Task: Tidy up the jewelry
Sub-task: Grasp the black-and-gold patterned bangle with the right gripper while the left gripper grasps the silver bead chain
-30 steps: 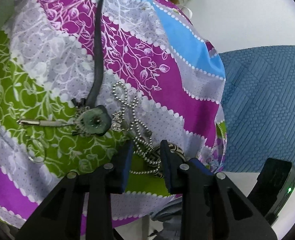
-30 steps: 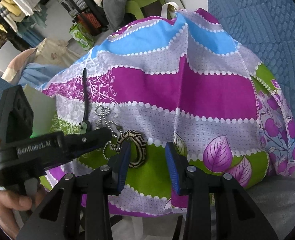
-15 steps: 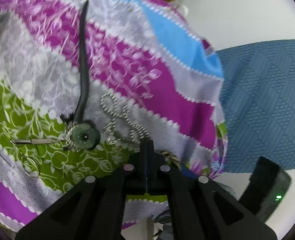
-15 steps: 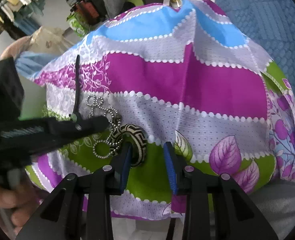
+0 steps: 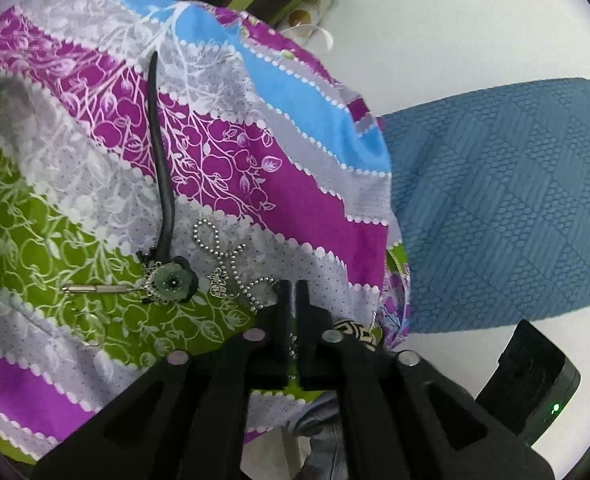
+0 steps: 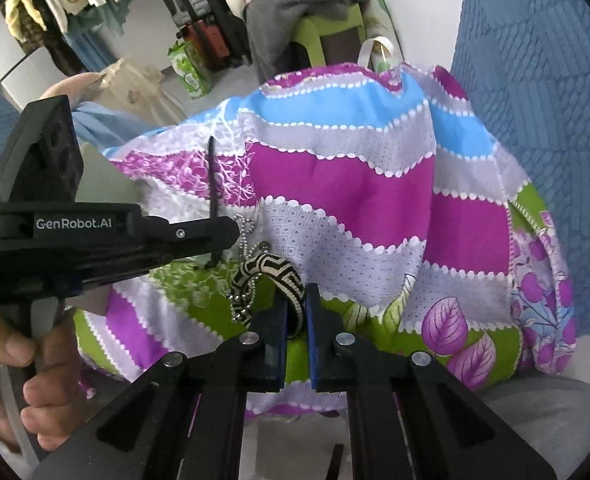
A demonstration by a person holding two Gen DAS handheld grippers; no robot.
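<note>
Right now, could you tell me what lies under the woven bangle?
The woven bangle, pinched in the right claw, sits on the patterned cloth, the ball chain draped beside it. Whatever the cloth covers is hidden.

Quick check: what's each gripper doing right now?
Left gripper: shut on the ball chain.
Right gripper: shut on the woven bangle.

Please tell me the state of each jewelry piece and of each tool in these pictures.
Left tool: shut on the ball chain.
Right tool: shut on the bangle.
Ball chain: partly lifted, draped over the bangle.
Bangle: on edge, clamped.
Pendant: flat on the cloth, free.
Cord: stretched out on the cloth.
</note>
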